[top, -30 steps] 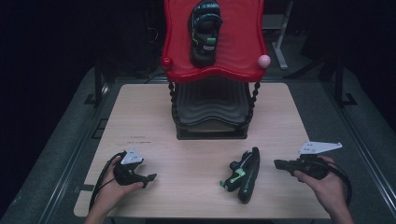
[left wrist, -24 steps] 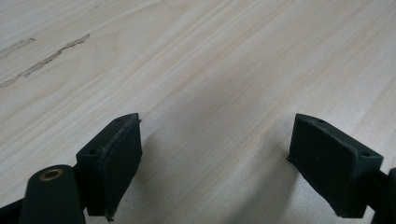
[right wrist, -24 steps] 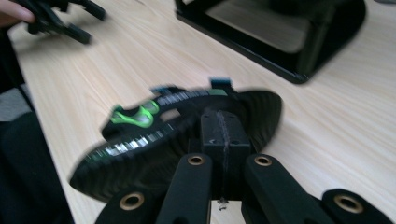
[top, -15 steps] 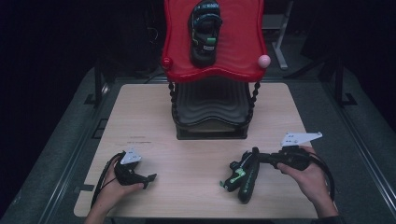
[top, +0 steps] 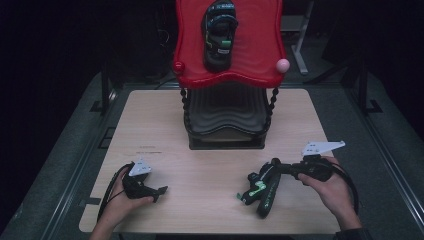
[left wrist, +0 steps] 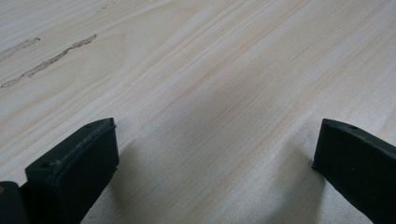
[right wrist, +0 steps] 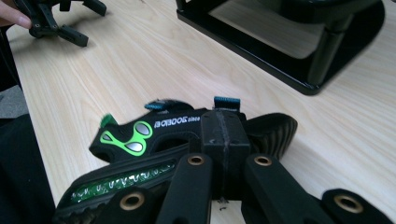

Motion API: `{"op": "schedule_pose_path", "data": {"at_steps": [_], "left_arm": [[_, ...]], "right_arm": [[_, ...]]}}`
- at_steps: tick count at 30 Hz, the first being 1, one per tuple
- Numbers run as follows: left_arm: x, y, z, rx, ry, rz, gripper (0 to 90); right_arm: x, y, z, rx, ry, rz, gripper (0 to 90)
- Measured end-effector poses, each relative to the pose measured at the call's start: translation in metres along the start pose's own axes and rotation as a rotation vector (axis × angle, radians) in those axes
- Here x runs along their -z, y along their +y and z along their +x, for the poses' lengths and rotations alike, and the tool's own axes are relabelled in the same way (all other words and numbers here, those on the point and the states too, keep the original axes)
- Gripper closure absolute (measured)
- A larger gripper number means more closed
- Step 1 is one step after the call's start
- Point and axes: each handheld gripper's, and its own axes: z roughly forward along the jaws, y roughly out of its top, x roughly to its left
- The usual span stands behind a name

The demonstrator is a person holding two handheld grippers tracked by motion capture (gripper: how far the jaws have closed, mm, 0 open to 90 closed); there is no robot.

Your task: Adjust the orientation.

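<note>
Reaching the black-and-green sandal (top: 262, 189) with your right hand-held gripper (top: 278, 168) clamped shut, spread it before grasping; left hand-held gripper (top: 161, 191) idles open.

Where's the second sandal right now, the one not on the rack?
In the high view the sandal lies on the table at front right, before the red-topped rack, with the shut right gripper at its upper end.
</note>
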Motion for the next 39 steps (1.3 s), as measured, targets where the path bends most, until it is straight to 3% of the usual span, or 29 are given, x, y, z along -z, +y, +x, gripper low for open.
{"op": "schedule_pose_path", "data": {"at_steps": [15,27,29,30,33,39], "left_arm": [[0.0,0.0,0.0,0.0,0.0,0.0,0.0],[0.0,0.0,0.0,0.0,0.0,-0.002,0.0],[0.0,0.0,0.0,0.0,0.0,-0.002,0.0],[0.0,0.0,0.0,0.0,0.0,-0.002,0.0],[0.0,0.0,0.0,0.0,0.0,-0.002,0.0],[0.0,0.0,0.0,-0.001,-0.001,-0.002,0.0]], "right_arm": [[0.032,-0.044,-0.015,-0.077,-0.039,0.01,90.0],[0.032,-0.064,-0.024,-0.119,-0.051,0.064,90.0],[0.027,-0.067,-0.026,-0.124,-0.047,0.083,90.0],[0.025,-0.067,-0.026,-0.109,-0.074,0.116,90.0],[0.025,-0.069,-0.032,-0.136,-0.063,0.098,90.0],[0.024,-0.072,-0.037,-0.143,-0.067,0.083,90.0]]}}
